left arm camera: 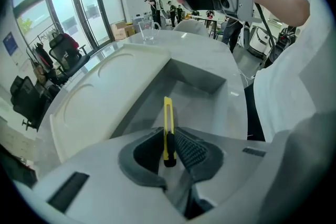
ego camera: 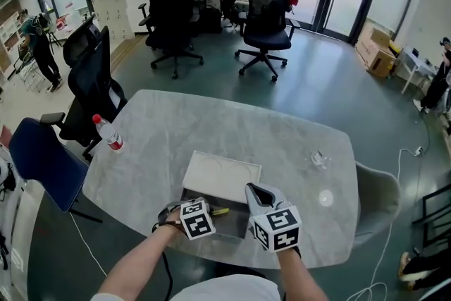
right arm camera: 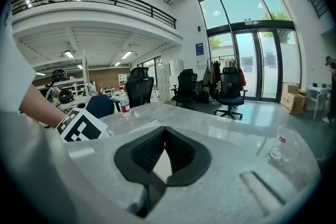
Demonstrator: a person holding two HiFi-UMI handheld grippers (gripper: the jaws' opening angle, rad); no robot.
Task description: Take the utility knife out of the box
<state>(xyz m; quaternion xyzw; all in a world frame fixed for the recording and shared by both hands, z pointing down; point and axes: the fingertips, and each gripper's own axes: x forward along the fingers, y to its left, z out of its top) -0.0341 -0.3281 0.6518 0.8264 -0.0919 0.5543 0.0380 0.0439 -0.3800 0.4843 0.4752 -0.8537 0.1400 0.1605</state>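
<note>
Fingers (left arm camera: 192,149) — tilted down, seemingly — on knife (left arm camera: 167,117)

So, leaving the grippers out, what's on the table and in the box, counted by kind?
box, lid laid open: 1
utility knife, yellow, in the box: 1
water bottle, red cap: 1
glass, clear: 1
Total: 4

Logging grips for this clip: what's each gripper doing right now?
Left gripper: closed on the slim yellow plastic utility knife.
Right gripper: closed, empty.
</note>
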